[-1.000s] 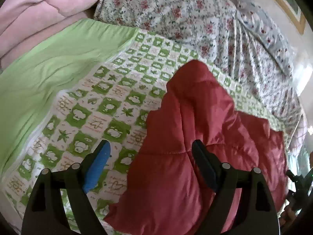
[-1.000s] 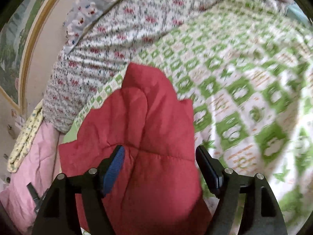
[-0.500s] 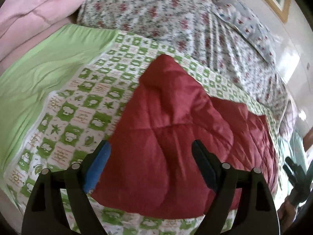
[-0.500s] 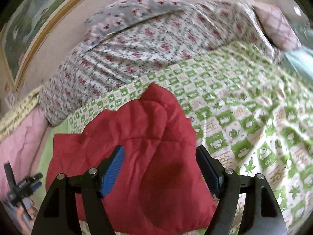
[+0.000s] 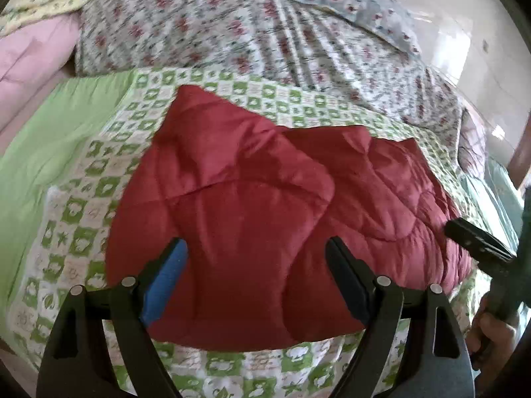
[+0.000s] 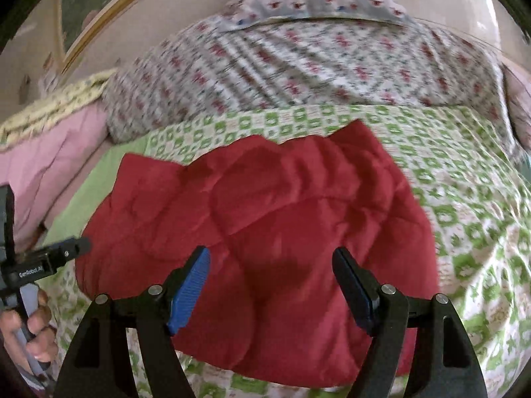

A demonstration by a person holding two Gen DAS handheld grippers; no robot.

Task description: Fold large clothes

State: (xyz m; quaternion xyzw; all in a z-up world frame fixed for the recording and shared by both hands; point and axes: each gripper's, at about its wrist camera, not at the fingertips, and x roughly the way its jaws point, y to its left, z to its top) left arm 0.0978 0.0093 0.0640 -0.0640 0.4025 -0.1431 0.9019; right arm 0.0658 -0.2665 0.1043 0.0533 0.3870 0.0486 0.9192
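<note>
A red quilted garment [image 5: 259, 199] lies folded on the green-and-white patterned bedspread [image 5: 76, 212], with one flap laid over its middle. My left gripper [image 5: 255, 248] hovers above its near edge, open, nothing between the fingers. The right wrist view shows the same red garment [image 6: 282, 209] under my right gripper [image 6: 272, 258], also open and empty. Each view catches the other gripper at its edge: the right one [image 5: 474, 235] with a hand [image 5: 491, 335] below it, the left one [image 6: 53, 255] with a hand [image 6: 30, 328].
A floral quilt [image 5: 252, 30] is heaped along the back with a grey pillow [image 5: 358, 3] on it. Pink bedding [image 5: 30, 59] and a plain green sheet [image 5: 43, 139] lie to the left. A framed picture [image 6: 86, 10] hangs on the wall.
Both grippers pulled back and rose a little while rolling level, so the whole red garment now shows in each view. The garment itself lies as before.
</note>
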